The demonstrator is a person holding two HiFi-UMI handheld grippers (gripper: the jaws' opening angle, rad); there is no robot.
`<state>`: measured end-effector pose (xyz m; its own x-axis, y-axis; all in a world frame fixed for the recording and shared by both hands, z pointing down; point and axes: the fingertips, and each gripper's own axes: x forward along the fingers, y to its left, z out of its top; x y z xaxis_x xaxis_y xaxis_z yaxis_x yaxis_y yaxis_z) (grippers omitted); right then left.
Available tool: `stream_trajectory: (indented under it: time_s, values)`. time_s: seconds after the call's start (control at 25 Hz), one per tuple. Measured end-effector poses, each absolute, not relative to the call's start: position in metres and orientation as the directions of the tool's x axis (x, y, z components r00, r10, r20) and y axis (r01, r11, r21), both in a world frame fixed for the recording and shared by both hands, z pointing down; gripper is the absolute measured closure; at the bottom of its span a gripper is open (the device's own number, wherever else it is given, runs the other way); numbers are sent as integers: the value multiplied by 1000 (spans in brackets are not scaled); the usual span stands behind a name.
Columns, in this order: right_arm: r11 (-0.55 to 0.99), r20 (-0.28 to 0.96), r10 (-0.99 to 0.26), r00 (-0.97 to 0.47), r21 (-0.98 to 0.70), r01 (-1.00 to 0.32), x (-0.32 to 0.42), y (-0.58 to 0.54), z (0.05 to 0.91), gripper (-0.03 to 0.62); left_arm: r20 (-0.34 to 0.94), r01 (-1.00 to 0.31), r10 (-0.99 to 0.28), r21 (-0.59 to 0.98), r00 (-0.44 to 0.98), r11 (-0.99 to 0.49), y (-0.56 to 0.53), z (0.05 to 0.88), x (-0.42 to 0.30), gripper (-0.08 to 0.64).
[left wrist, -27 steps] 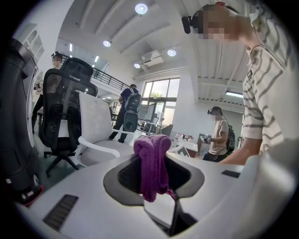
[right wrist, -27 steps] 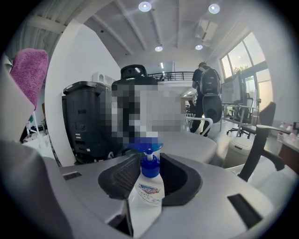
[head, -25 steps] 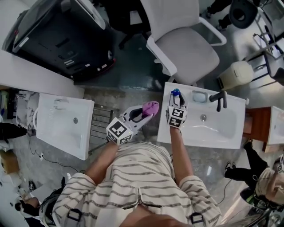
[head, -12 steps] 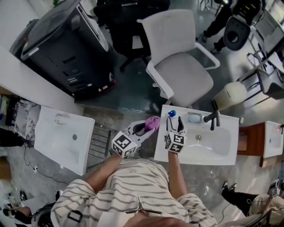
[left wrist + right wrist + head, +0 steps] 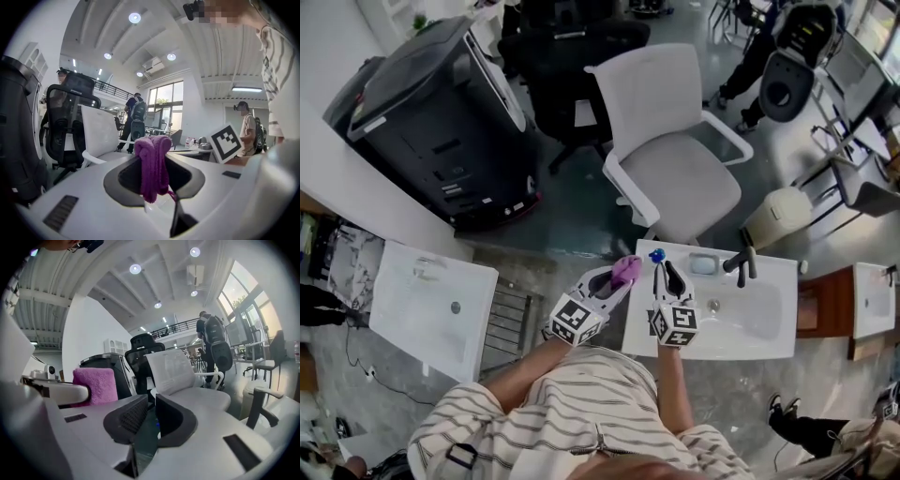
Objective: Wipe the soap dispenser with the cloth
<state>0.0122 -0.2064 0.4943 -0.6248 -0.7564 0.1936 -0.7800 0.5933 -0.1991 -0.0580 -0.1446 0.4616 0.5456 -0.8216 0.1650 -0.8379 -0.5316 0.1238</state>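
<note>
Cloth (image 5: 152,164) purple, soap dispenser (image 5: 656,254) w/ blue pump top, shirt (image 5: 581,412) cream w/ thin dark stripes, sink (image 5: 773,342) & office chair (image 5: 684,178) white, big machine (image 5: 431,131) blk, floor (image 5: 572,216) dk grey-green, bin (image 5: 778,217) cream.

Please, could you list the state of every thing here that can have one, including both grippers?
Purple terry cloth: bunched, clamped between jaws.
Left gripper: shut on the cloth.
Right gripper: jaws have just been closing; narrow gap, nothing between them.
White soap dispenser with a blue pump: not gripped, at the corner of the white sink.
</note>
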Motion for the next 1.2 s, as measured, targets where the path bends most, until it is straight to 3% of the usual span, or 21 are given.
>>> stream_trajectory:
  time_s: [0.12, 1.2]
  values:
    - [605, 165, -760, -628, -173, -777, 8, -198, 476, 584, 169, -844, -827, 120, 537, -523, -145, 463, -58, 443]
    - [629, 101, -757, -645, -152, -762, -6, -181, 432, 584, 118, -837, -828, 68, 548, -543, -148, 447, -61, 443]
